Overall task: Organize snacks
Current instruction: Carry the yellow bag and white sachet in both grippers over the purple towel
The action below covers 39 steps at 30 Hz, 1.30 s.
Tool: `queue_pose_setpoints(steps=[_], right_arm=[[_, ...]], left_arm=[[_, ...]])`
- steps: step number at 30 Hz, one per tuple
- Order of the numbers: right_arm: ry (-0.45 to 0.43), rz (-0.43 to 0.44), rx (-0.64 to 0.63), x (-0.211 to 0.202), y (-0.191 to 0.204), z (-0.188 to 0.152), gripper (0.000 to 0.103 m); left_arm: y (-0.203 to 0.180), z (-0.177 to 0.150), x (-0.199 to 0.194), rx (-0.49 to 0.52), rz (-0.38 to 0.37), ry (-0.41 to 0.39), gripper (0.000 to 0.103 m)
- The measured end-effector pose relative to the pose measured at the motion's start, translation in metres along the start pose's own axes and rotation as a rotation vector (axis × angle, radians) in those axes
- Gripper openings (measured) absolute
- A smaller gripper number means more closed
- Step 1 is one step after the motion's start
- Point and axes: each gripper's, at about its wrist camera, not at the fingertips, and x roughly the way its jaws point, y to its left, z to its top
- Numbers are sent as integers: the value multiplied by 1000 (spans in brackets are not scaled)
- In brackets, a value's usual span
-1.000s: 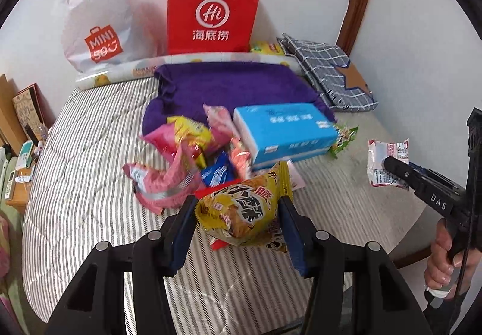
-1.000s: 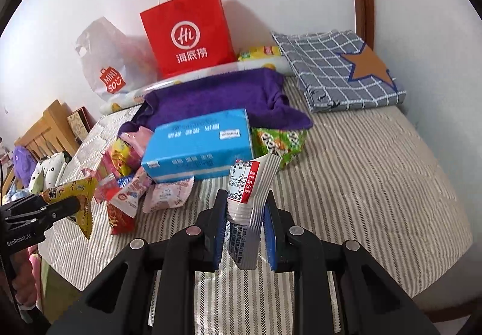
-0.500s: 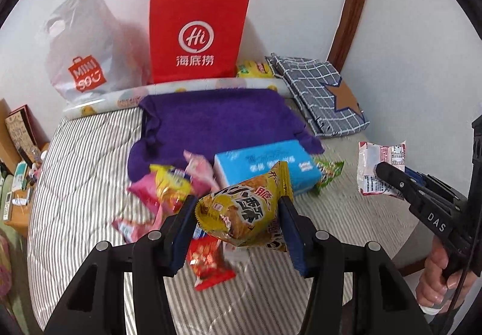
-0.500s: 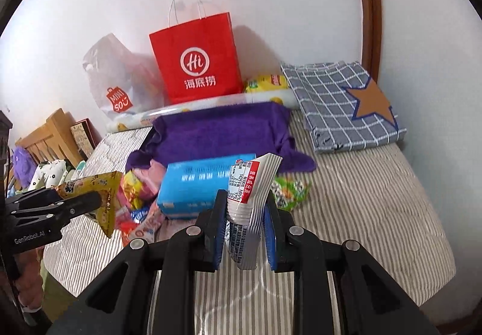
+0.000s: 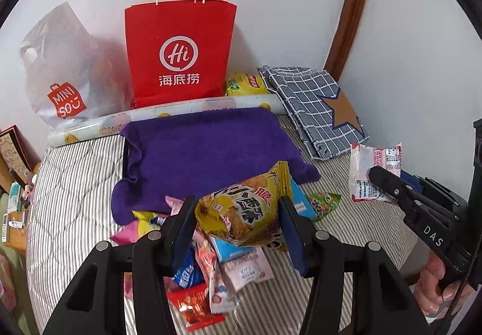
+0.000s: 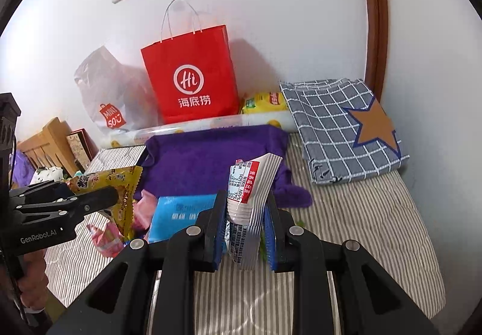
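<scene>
My left gripper (image 5: 238,214) is shut on a yellow snack bag (image 5: 245,211) and holds it above the snack pile. It also shows in the right wrist view (image 6: 120,187) at the left. My right gripper (image 6: 245,214) is shut on a white and red snack packet (image 6: 248,193), held above the bed; it shows in the left wrist view (image 5: 373,172) at the right. Loose snacks (image 5: 205,274) and a blue box (image 6: 177,214) lie on the striped bed (image 5: 69,199). A red paper bag (image 5: 179,54) stands upright at the wall.
A purple towel (image 5: 205,148) lies behind the snacks. A white Miniso bag (image 5: 63,69) leans at the back left, a yellow chip bag (image 5: 245,83) and a checked pillow (image 5: 316,105) at the back right. A rolled sheet (image 5: 150,121) lies along the wall.
Both grippers have risen and pulled back with their packets; the snack pile and blue box now sit lower in view, and the red bag looks nearer.
</scene>
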Motion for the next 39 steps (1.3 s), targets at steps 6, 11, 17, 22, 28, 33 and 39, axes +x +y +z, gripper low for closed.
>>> queue_pose_setpoints(steps=[6, 11, 17, 22, 28, 33, 39], right_arm=[[9, -3, 0, 22, -3, 19, 23], [8, 8, -11, 42, 2, 36, 23], [9, 30, -34, 70, 10, 61, 23], [24, 41, -46, 96, 15, 76, 23], [27, 37, -68, 124, 15, 94, 23], [27, 37, -72, 146, 12, 111, 23], [45, 39, -76, 179, 7, 125, 23]], left_arm=[[15, 17, 11, -20, 12, 10, 52], [34, 32, 19, -36, 40, 14, 52], [61, 49, 30, -58, 80, 16, 52], [87, 62, 43, -90, 116, 22, 52], [114, 71, 59, -123, 168, 35, 52], [126, 81, 78, -126, 202, 50, 52], [135, 92, 106, -118, 207, 69, 52]])
